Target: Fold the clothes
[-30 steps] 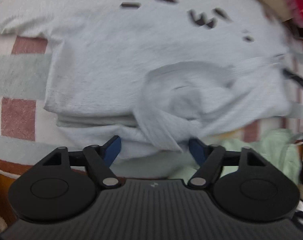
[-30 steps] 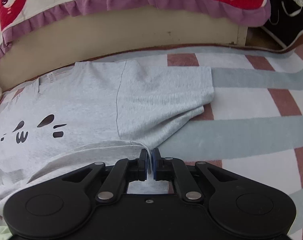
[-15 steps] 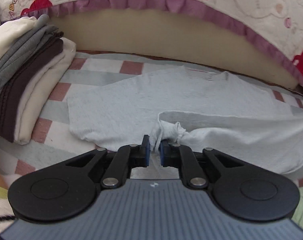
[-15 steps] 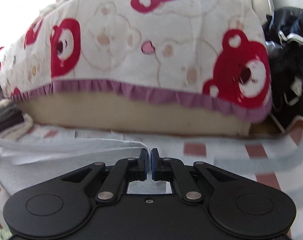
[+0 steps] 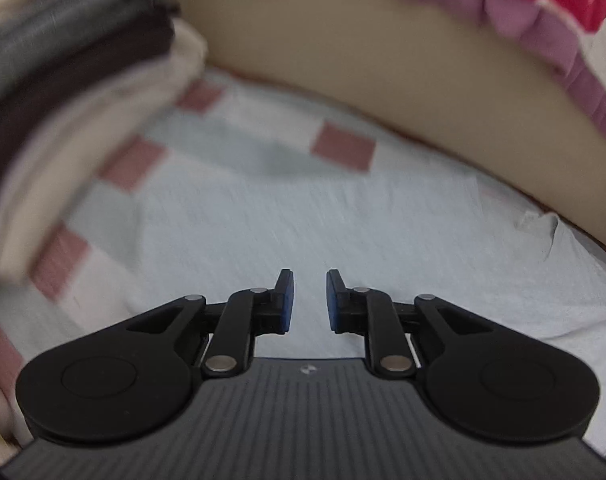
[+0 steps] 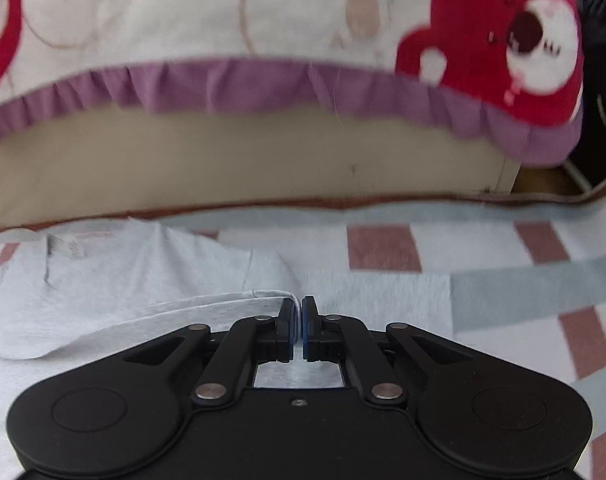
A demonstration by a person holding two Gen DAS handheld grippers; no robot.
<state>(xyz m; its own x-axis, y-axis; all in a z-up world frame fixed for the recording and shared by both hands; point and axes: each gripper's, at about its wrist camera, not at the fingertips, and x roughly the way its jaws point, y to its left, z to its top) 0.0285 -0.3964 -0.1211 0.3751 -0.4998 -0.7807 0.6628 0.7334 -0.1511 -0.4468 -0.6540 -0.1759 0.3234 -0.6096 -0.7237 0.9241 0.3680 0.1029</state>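
A light grey t-shirt [image 5: 343,232] lies spread on a checked blanket. In the left wrist view my left gripper [image 5: 308,300] hovers low over the shirt with its blue pads apart and nothing between them; this view is blurred by motion. In the right wrist view my right gripper [image 6: 297,326] is shut on a thin folded hem of the same grey t-shirt [image 6: 103,280], and the hem runs leftward from the pads in a raised strip. The shirt's neck label shows at the far left of that view.
A stack of folded clothes [image 5: 55,92] in cream, dark brown and grey stands at the left. A beige bed base [image 6: 243,168] under a bear-print quilt with a purple frill [image 6: 263,84] closes the far side. Dark clothing [image 6: 603,80] hangs at the far right.
My left gripper let go of the bunched cloth, opened, and moved forward over the shirt. My right gripper stayed shut on the hem and came down closer to the blanket.
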